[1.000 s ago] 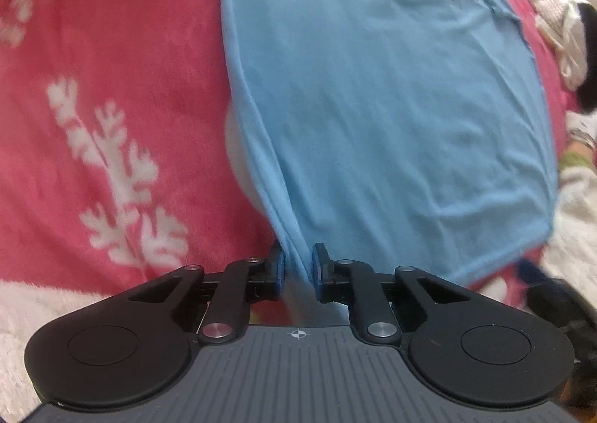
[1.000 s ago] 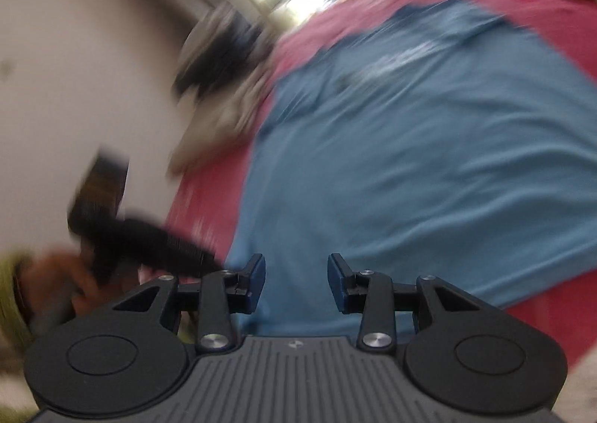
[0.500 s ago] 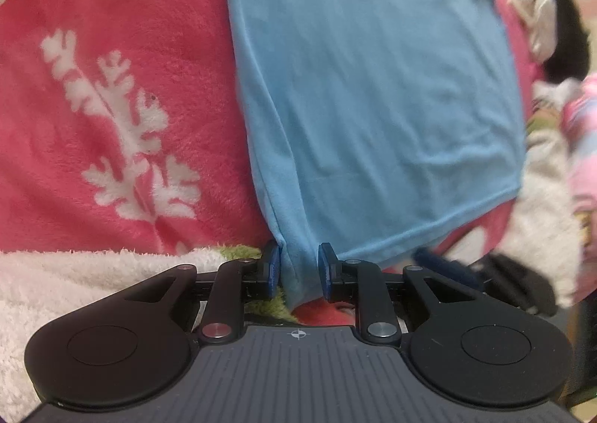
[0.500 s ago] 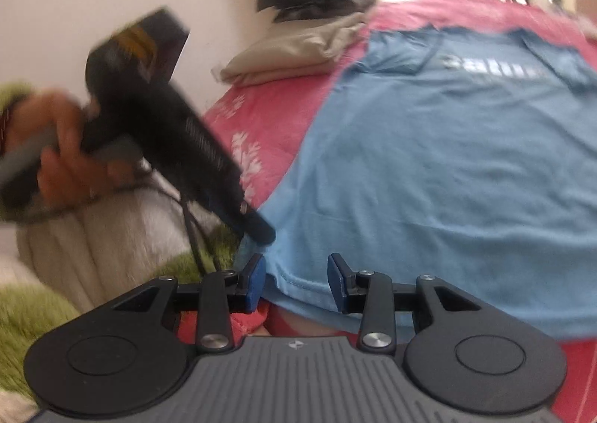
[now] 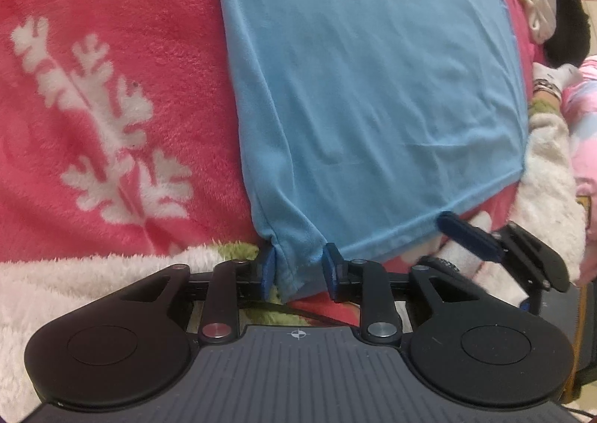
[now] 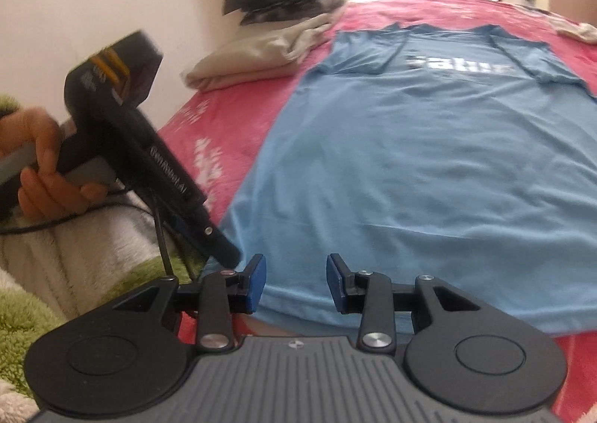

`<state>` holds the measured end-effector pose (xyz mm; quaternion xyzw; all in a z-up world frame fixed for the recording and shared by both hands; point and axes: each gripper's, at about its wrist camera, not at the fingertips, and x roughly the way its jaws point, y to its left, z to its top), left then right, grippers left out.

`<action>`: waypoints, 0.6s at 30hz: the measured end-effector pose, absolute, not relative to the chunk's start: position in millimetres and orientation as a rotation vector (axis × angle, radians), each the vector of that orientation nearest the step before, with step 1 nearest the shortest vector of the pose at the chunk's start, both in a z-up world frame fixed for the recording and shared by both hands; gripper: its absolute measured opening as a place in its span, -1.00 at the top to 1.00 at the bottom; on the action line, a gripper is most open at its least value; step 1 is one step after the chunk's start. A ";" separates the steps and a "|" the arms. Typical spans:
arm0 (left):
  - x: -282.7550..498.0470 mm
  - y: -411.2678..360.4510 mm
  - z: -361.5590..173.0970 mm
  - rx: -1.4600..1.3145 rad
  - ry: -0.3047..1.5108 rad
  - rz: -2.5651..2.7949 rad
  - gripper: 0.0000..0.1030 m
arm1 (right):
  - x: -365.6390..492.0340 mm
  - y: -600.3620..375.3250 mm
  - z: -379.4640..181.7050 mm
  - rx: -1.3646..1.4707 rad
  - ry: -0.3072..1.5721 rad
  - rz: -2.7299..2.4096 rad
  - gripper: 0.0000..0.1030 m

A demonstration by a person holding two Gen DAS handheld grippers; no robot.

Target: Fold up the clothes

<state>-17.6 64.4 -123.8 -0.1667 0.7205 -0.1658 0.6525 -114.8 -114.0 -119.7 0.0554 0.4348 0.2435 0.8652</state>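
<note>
Blue T-shirt (image 5: 373, 87) flat mid-frame on pink blanket (image 5: 112, 50), left gripper (image 5: 298, 270) spread around its bottom corner, right gripper (image 6: 295, 283) spread over hem, bare blanket at left

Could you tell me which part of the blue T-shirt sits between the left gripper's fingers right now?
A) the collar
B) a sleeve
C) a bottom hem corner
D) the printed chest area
C: in the left wrist view the left gripper has a bottom hem corner of the blue T-shirt between its fingers.
</note>
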 end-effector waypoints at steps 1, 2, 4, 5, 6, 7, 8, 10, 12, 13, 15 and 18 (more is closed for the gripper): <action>-18.6 65.2 -122.7 -0.376 1.635 -0.385 0.80 | -105.8 -131.8 -117.1 0.133 0.932 0.476 0.26; -19.7 66.3 -121.6 -0.375 1.635 -0.394 0.83 | -96.9 -149.7 -114.5 0.150 0.953 0.443 0.27; -22.5 69.8 -120.3 -0.372 1.641 -0.408 0.84 | -79.1 -185.4 -109.4 0.184 0.993 0.374 0.27; -23.2 70.9 -120.1 -0.360 1.642 -0.410 0.84 | -70.1 -203.3 -106.8 0.201 1.013 0.340 0.27; -23.8 71.8 -120.1 -0.346 1.643 -0.410 0.84 | -61.2 -221.2 -104.2 0.218 1.033 0.306 0.27; -24.0 71.5 -121.0 -0.340 1.644 -0.412 0.82 | -52.3 -239.0 -101.7 0.235 1.052 0.271 0.26; -23.7 72.0 -121.2 -0.337 1.641 -0.409 0.81 | -43.4 -256.9 -99.1 0.252 1.071 0.236 0.23; -22.4 73.3 -121.7 -0.332 1.637 -0.406 0.68 | -25.5 -292.6 -93.9 0.286 1.109 0.166 0.07; -21.7 74.4 -122.5 -0.341 1.635 -0.404 0.53 | -7.6 -328.4 -88.8 0.320 1.145 0.095 -0.01; -21.4 75.0 -122.8 -0.347 1.634 -0.402 0.52 | 1.3 -346.2 -86.2 0.337 1.163 0.059 -0.02; -21.7 76.5 -123.5 -0.353 1.635 -0.391 0.51 | 18.2 -379.4 -83.7 0.370 1.199 -0.007 -0.02; -22.3 79.1 -123.0 -0.364 1.631 -0.375 0.52 | 32.7 -398.0 -112.5 0.411 1.271 -0.033 -0.02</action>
